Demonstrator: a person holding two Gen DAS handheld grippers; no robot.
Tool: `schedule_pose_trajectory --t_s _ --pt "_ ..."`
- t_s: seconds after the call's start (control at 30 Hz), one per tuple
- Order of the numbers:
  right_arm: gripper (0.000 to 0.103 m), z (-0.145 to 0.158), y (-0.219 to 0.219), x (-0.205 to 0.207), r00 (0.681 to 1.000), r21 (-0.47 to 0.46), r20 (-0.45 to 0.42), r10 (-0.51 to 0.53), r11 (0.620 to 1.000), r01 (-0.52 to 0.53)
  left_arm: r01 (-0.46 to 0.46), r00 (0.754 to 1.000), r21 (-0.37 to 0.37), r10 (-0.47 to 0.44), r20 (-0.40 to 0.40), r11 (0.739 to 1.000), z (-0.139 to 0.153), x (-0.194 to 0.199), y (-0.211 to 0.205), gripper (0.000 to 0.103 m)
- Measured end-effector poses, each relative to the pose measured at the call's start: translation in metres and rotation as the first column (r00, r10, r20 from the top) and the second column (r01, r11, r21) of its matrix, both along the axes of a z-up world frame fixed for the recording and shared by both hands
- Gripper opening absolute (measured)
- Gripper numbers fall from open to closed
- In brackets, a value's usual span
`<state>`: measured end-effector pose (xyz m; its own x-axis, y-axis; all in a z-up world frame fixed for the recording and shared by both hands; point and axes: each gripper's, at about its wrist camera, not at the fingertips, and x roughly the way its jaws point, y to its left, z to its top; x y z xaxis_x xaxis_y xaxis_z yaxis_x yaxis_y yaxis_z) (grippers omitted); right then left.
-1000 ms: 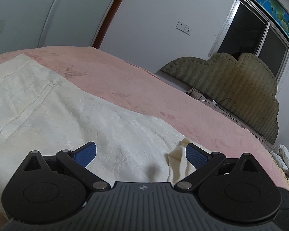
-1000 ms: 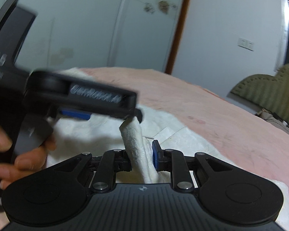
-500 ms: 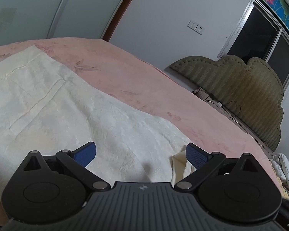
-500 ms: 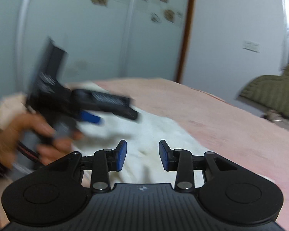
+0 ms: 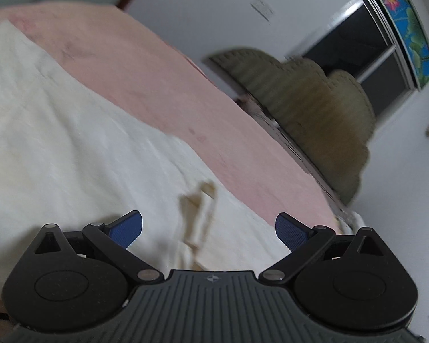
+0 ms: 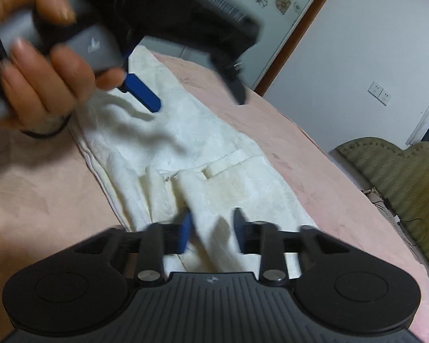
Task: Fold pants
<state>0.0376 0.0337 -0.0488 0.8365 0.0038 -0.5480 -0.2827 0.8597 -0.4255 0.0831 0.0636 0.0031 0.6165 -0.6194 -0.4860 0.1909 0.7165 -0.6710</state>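
Note:
Cream pants (image 5: 71, 143) lie spread flat on the pink bed cover (image 5: 186, 100). My left gripper (image 5: 208, 228) hovers over them, open wide, with a small creased fold of cloth (image 5: 197, 208) below the gap and nothing pinched. From the right wrist, the pants (image 6: 214, 148) run away from me and show a pocket flap. My right gripper (image 6: 211, 234) is low over their near end. Its jaws are closing with a raised ridge of cloth between them, and a gap still shows at the right pad. A hand (image 6: 43, 91) holds the left gripper (image 6: 191, 97) above the far end.
An olive padded headboard (image 5: 314, 114) stands past the bed on the right, also visible from the right wrist as the headboard (image 6: 400, 185). A dark window (image 5: 357, 57) is behind it. Wardrobe doors (image 6: 243, 14) and a white wall with a socket (image 6: 380, 93) close the far side.
My right gripper let go of the rolled cloth, opened, and now narrows around a new ridge. The left gripper rolled and rose toward the upper left of the right wrist view, still open.

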Motion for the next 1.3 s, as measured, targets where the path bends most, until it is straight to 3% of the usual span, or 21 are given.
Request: schedule_pose_trajectory --t_s 0.17,0.37,0.5,0.57,0.63,0.7,0.83,0.93,0.97,1.0,1.1,1.3 --pt "0.009 0.019 -0.036 -0.008 0.998 0.275 0.024 -0.050 0.961 0.041 0.111 0.990 -0.117 -0.120 -0.071 0.987 -0.008 0.006 -0.009 0.097" --pt "0.008 0.035 -0.064 -0.020 0.996 0.420 0.045 -0.079 0.906 0.053 0.219 0.951 -0.254 -0.265 -0.161 0.942 -0.028 0.021 -0.031 0.090" --pt "0.008 0.037 -0.070 -0.024 0.996 0.434 0.042 -0.082 0.899 0.056 0.219 0.946 -0.221 -0.262 -0.189 0.950 -0.039 0.031 -0.048 0.087" --pt "0.009 0.037 -0.071 -0.024 0.996 0.430 0.030 -0.081 0.901 0.061 0.202 0.944 -0.238 -0.253 -0.210 0.950 -0.044 0.035 -0.050 0.087" --pt "0.009 0.036 -0.069 -0.021 0.998 0.396 -0.007 -0.059 0.916 0.057 0.190 0.946 -0.252 -0.246 -0.211 0.949 -0.046 0.036 -0.047 0.087" --pt "0.014 0.031 -0.058 -0.022 0.998 0.306 -0.008 -0.063 0.950 0.063 0.177 0.949 -0.260 -0.235 -0.211 0.949 -0.047 0.038 -0.044 0.088" --pt "0.042 0.014 -0.045 -0.006 0.996 0.203 -0.039 -0.079 0.975 0.085 0.175 0.950 -0.262 -0.233 -0.207 0.949 -0.046 0.038 -0.042 0.088" --pt "0.036 0.010 -0.047 0.006 0.997 0.232 -0.046 -0.066 0.970 0.075 0.176 0.954 -0.264 -0.231 -0.192 0.948 -0.045 0.037 -0.039 0.088" --pt "0.016 0.009 -0.048 0.010 0.997 0.236 -0.049 -0.067 0.969 0.076 0.179 0.953 -0.269 -0.234 -0.190 0.946 -0.044 0.036 -0.035 0.089" --pt "0.011 0.008 -0.047 0.011 0.997 0.237 -0.045 -0.063 0.969 0.072 0.177 0.953 -0.274 -0.234 -0.193 0.945 -0.044 0.035 -0.032 0.090" --pt "0.009 0.012 -0.048 0.007 0.996 0.237 0.010 -0.086 0.968 0.081 0.161 0.944 -0.311 -0.238 -0.228 0.937 -0.051 0.039 -0.023 0.091" --pt "0.009 0.028 -0.067 -0.007 0.990 0.342 0.081 -0.112 0.937 0.078 0.115 0.910 -0.413 -0.262 -0.321 0.904 -0.070 0.058 -0.025 0.090"
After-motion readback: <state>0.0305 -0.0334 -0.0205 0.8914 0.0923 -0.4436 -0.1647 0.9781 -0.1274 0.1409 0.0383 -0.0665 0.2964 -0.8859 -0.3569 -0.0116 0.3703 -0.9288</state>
